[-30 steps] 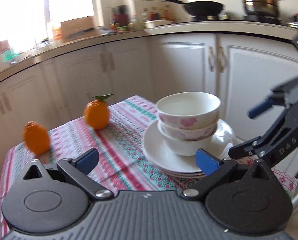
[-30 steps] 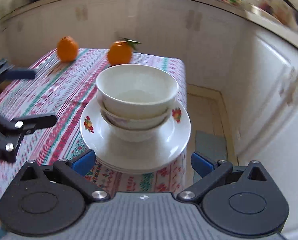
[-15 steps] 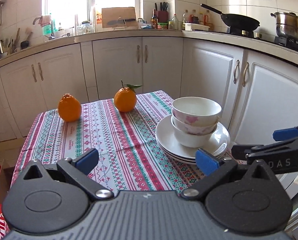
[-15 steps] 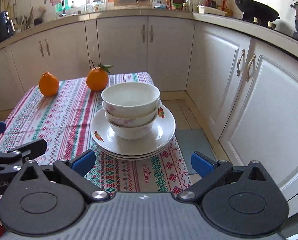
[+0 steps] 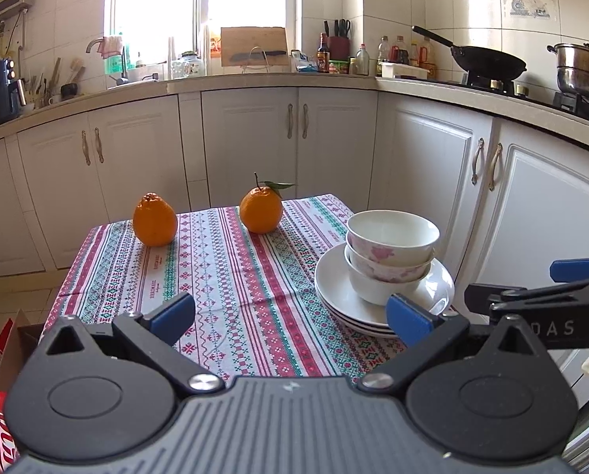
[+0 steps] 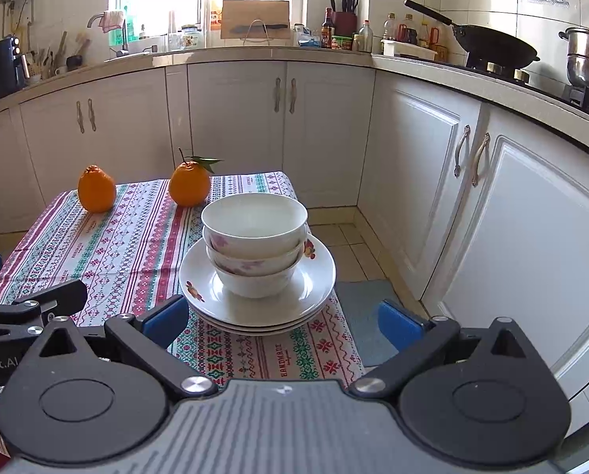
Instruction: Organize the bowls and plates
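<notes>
Three bowls (image 6: 254, 252) sit nested on stacked plates (image 6: 258, 300) at the table's (image 6: 108, 245) right edge. Left gripper (image 5: 290, 316) and right gripper (image 6: 280, 318) fingers are spread apart, holding nothing, short of the stack.

Bowls (image 6: 254, 251) stacked on plates (image 6: 314, 288).
Three nested upright; centred ahead of the right tongs (image 6: 280, 324), right of the left (image 5: 290, 318).

The bowls (image 6: 254, 237) and plates (image 6: 314, 288) look like glossy glazed ceramic, catching window light. Under them the tablecloth (image 6: 136, 237) is matt woven cloth. Behind the bowls, two oranges (image 6: 189, 183) have dimpled, slightly shiny peel. Each gripper (image 6: 280, 318) is matt black plastic with ribbed housing, bright metal screws and smooth blue pads (image 6: 397, 324).
</notes>
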Motion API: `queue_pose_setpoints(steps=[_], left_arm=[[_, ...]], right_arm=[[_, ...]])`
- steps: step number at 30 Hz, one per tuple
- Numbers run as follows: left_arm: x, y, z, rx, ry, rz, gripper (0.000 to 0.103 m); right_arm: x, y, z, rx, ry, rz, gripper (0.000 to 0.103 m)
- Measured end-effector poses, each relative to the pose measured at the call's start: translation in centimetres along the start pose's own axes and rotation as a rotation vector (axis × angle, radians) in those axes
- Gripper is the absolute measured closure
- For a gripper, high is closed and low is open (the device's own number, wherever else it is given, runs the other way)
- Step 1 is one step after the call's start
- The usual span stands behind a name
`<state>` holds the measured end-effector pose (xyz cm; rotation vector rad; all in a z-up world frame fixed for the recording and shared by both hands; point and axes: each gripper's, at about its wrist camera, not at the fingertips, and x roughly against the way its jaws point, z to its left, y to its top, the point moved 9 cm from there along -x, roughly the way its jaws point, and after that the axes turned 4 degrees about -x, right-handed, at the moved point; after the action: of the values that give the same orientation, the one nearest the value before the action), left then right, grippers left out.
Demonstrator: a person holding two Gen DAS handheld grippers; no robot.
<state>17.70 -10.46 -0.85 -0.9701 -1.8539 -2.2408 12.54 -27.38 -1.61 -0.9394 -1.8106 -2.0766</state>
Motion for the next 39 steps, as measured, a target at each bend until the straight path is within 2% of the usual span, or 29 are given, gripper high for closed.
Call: queue_pose_setpoints(steps=[39], left_arm=[[-0.47, -0.38, 0.11, 0.007, 0.01, 0.03, 0.001]], right_arm=[[-0.14, 0.21, 0.3, 0.034, -0.043, -0.009, 0.0]])
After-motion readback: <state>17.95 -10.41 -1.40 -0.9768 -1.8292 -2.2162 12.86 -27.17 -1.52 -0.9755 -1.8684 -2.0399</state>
